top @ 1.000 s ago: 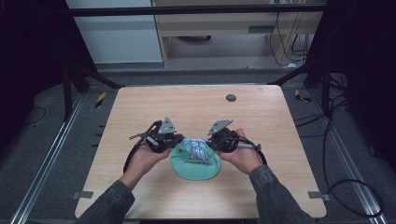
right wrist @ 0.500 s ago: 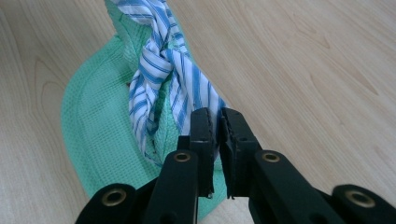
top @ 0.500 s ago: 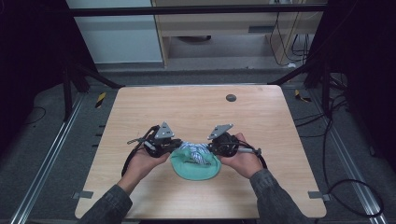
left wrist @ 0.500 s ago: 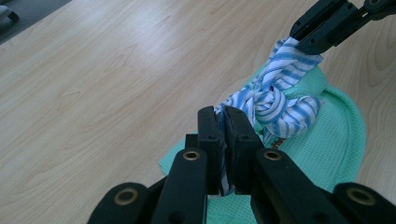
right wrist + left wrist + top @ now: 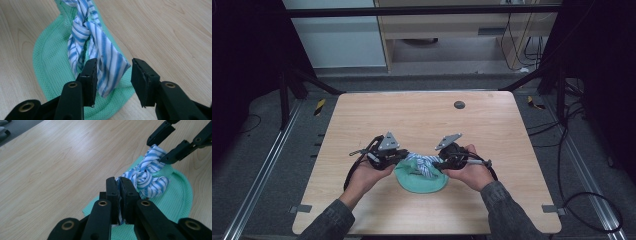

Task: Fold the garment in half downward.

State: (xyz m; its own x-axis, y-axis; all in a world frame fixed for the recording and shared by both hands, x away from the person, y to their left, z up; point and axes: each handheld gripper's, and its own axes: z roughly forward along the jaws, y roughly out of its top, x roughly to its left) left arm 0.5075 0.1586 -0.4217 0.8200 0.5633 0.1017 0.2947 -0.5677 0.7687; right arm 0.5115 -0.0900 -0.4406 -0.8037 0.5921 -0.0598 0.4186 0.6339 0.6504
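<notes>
Striped cloth (image 5: pixel 146 176), knotted, lies on a green mat (image 5: pixel 422 180); left gripper (image 5: pixel 119 187) is clenched on one end, right gripper (image 5: pixel 113 72) gapes around the other, hands facing inward.

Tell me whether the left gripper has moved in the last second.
Yes. The left gripper has come toward the person, away from the dark round hole in the wooden table, pinching the blue-striped white cloth.
</notes>
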